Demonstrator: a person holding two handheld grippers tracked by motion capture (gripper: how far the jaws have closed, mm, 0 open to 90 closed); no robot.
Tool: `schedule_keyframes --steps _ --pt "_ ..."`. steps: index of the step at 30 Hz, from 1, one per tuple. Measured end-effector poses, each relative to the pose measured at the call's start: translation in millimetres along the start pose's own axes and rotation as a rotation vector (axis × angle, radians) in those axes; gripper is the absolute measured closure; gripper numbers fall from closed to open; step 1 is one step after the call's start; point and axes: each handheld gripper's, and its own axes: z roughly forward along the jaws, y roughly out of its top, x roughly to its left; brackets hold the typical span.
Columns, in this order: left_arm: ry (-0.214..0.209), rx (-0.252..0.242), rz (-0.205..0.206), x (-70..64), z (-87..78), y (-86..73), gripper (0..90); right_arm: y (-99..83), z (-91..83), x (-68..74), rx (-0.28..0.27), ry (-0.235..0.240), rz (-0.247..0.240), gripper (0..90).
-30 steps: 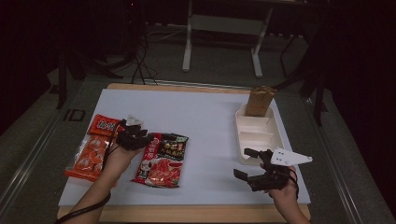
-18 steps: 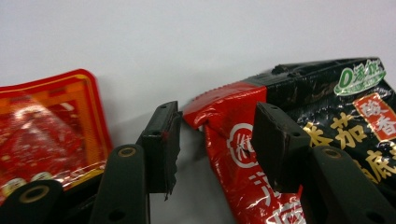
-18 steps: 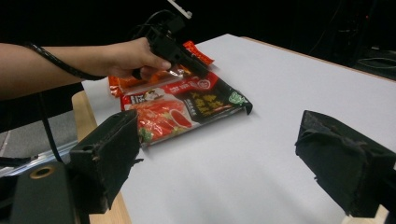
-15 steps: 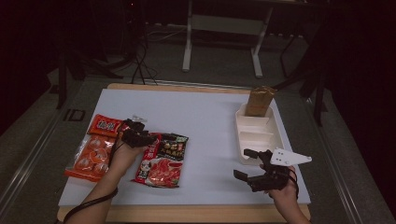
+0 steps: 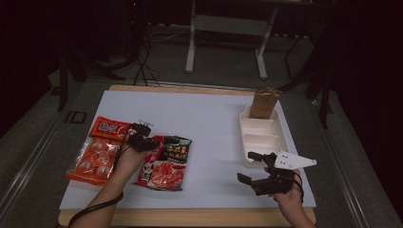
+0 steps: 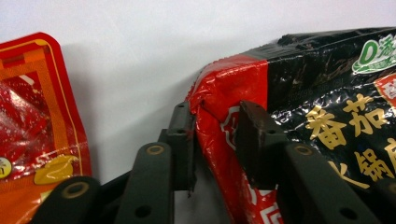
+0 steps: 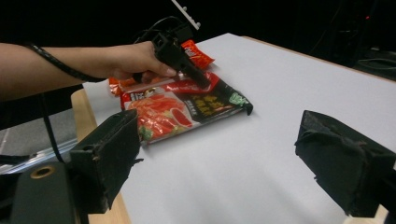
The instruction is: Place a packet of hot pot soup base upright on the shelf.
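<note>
**Taking the corner of the black-and-red packet**

My left gripper (image 6: 212,140) has its jaws either side of the upper left corner of the black-and-red packet (image 5: 165,161), which lies flat on the counter (image 5: 209,118) just beside the orange packet (image 5: 95,154). From the left gripper view the far jaw sits on top of the film and the near one at its edge; I think they are pinching the corner, though a sliver of gap may remain, so I cannot tell for certain. My right gripper (image 5: 256,173) rests released near the front edge, jaws wide apart, close to the white tray (image 5: 261,137) with the brown bag (image 5: 264,102) at its far end.

To do this well I'd bite further in past the sealed edge, not on the crinkled tip, close firmly, then lift slowly so the slick film doesn't slip. I'd keep clear of the orange packet.
</note>
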Motion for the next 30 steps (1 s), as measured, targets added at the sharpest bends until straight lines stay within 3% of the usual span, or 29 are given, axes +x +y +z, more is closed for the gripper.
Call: schedule_keyframes --steps 2,4,7,8,11,15,17,30 --pt "0.019 0.017 0.018 -2.9 0.3 1.7 73.3 0.3 -0.6 -1.0 -0.002 -0.003 0.004 13.5" --pt "0.004 0.039 0.029 -4.3 0.2 3.8 80.9 -0.1 -0.5 -1.5 -0.002 -0.005 0.006 13.5" --pt "0.062 0.06 0.08 -14.2 1.4 7.3 84.4 -0.5 0.7 -1.4 0.005 0.002 0.006 13.6" --pt "0.065 0.06 0.081 -15.3 1.7 7.7 84.9 -0.4 1.1 -0.9 0.007 0.003 0.004 13.6" --pt "0.045 0.049 0.061 -13.4 1.3 7.2 86.1 -0.1 1.1 0.2 0.005 0.004 -0.003 13.6" --pt "0.03 0.046 0.072 -12.0 -1.8 8.2 86.8 -0.2 0.5 -0.9 -0.007 -0.001 -0.007 13.6" --pt "0.011 0.029 0.064 -11.3 -5.1 9.2 87.4 -0.1 -0.1 -1.4 -0.01 -0.004 -0.007 13.7" --pt "-0.022 -0.083 0.103 -21.9 -41.9 12.7 89.0 1.9 -4.1 -1.9 -0.029 -0.036 -0.011 13.1"
